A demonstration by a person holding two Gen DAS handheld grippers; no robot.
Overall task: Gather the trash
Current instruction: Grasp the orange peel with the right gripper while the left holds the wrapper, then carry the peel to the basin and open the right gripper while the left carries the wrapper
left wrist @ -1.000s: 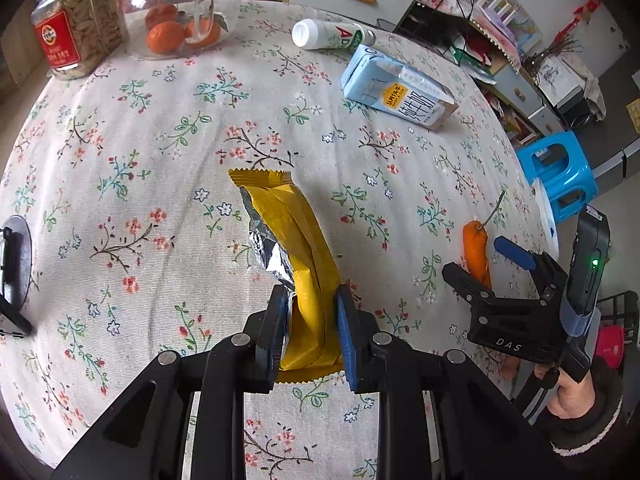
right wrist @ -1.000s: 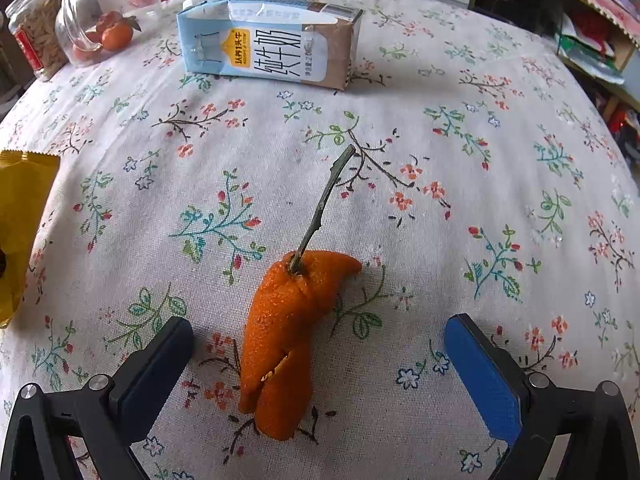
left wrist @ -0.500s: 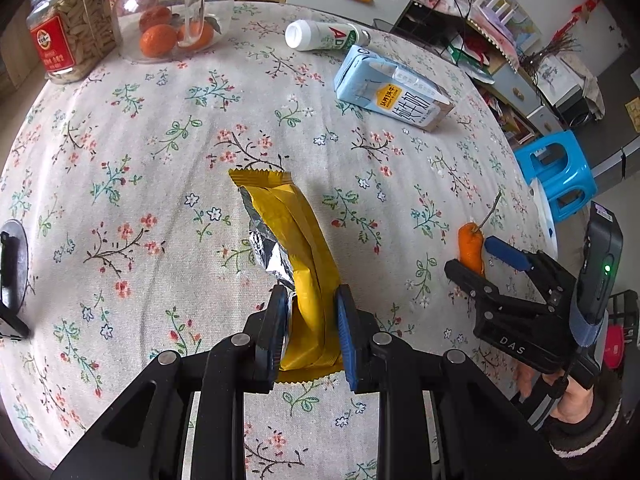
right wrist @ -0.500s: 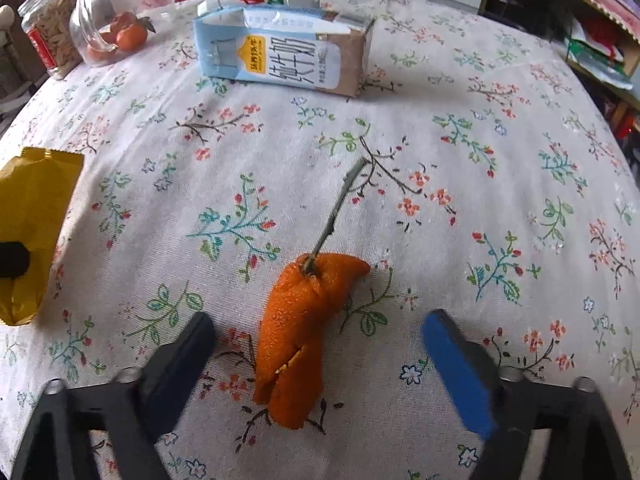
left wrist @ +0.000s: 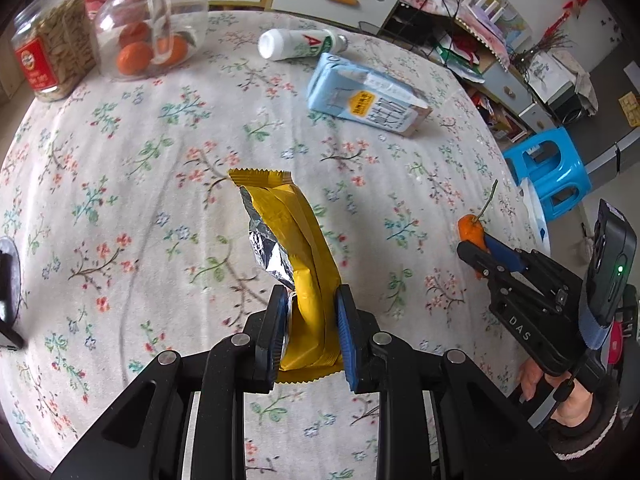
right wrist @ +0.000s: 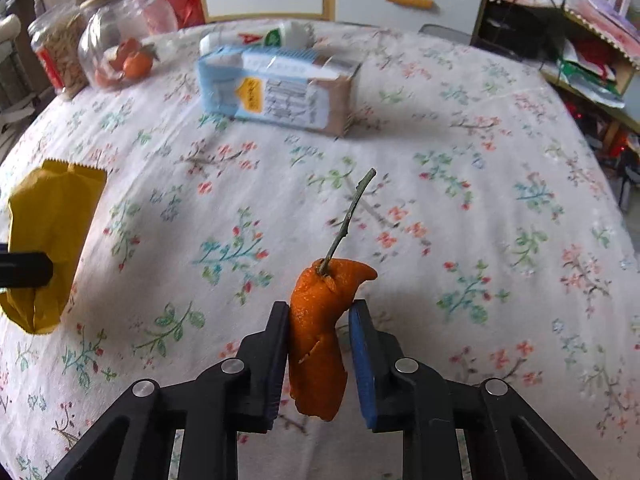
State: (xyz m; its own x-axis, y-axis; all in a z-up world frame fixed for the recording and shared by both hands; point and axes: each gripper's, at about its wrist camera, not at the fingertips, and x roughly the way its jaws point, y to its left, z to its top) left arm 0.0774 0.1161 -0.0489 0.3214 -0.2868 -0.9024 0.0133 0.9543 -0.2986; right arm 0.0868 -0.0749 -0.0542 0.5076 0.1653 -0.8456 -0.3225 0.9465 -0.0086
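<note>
Left gripper (left wrist: 310, 322) pinches the yellow wrapper (left wrist: 298, 248) near its bottom end at frame centre, most of the wrapper's length sticking out beyond the pads over the tablecloth (left wrist: 120, 184) — likely to flop or slide free if swung fast. Right gripper (right wrist: 318, 354) has its jaws drawn in on the orange peel (right wrist: 320, 320) at lower centre, though the blue pad looks barely in contact — a soft, curled peel could slip out. Milk carton (left wrist: 366, 100) and white bottle (left wrist: 298, 44), upper part of frame, remain uncollected.
</note>
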